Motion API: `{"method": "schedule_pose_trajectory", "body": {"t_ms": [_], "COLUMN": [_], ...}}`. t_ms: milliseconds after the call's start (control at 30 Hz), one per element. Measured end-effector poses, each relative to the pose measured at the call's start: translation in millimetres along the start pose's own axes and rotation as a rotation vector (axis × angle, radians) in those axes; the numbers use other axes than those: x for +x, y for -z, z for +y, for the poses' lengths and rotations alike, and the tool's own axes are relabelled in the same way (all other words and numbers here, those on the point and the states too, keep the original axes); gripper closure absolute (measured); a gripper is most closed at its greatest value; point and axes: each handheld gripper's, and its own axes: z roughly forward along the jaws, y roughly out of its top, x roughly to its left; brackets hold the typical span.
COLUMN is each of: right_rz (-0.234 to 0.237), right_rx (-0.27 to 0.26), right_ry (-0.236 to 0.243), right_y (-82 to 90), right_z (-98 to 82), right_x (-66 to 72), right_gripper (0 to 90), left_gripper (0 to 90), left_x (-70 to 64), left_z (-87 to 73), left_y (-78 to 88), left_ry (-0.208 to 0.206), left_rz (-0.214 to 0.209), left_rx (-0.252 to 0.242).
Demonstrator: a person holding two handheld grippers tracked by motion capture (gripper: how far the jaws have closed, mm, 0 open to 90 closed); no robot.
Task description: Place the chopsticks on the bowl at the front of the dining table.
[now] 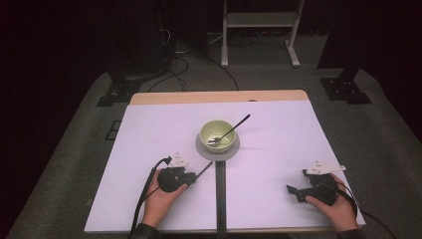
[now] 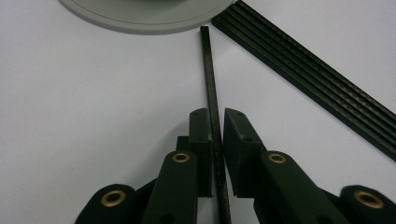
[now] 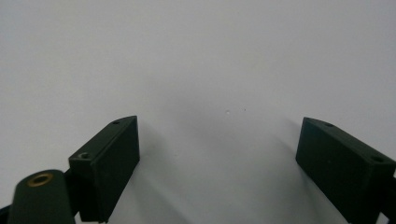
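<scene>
Beside plate rim [image 2: 140,25], clamped chopstick [image 2: 212,93]

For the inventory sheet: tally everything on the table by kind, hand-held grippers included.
Bowl: 1
Plate under the bowl: 1
Spoon in the bowl: 1
Thin black stick, clamped in the left hand-held gripper: 1
Black strip: 1
Hand-held grippers, left plus right hand-held gripper: 2
Total: 7

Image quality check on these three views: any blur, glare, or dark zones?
High view: white table top evenly lit, floor and room beyond falling into near-black, whole frame soft. Left gripper view: thin black stick between the left hand-held gripper jaws is fairly sharp; grey round plate rim slightly soft, no glare. Right gripper view: right hand-held gripper jaws cast soft shadows on the table.
</scene>
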Motion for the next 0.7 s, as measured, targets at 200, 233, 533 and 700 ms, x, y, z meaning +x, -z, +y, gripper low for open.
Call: {"method": "schedule_pose_trajectory", "body": {"t_ms": [200, 233, 533, 700], "right_rz": [0.000, 0.000, 0.000, 0.000], "right_rx": [0.000, 0.000, 0.000, 0.000], "right_ry": [0.000, 0.000, 0.000, 0.000], "right_y": [0.0, 0.0, 0.0, 0.0], "right_z": [0.0, 0.0, 0.0, 0.0], "right_x": [0.0, 0.0, 0.1, 0.1], "right_gripper": [12.2, 12.2, 12.2, 12.2], "left_gripper": [85.0, 85.1, 86.2, 86.5], "left_x": [1.4, 1.3, 0.6, 0.7], "left_z": [-0.4, -0.5, -0.6, -0.6], "left_y": [-0.6, -0.8, -0.9, -0.8], "left_ry": [0.008, 0.008, 0.025, 0.028], "left_rz": [0.002, 0.003, 0.009, 0.008], "left_rx": [0.001, 0.000, 0.002, 0.001]}}
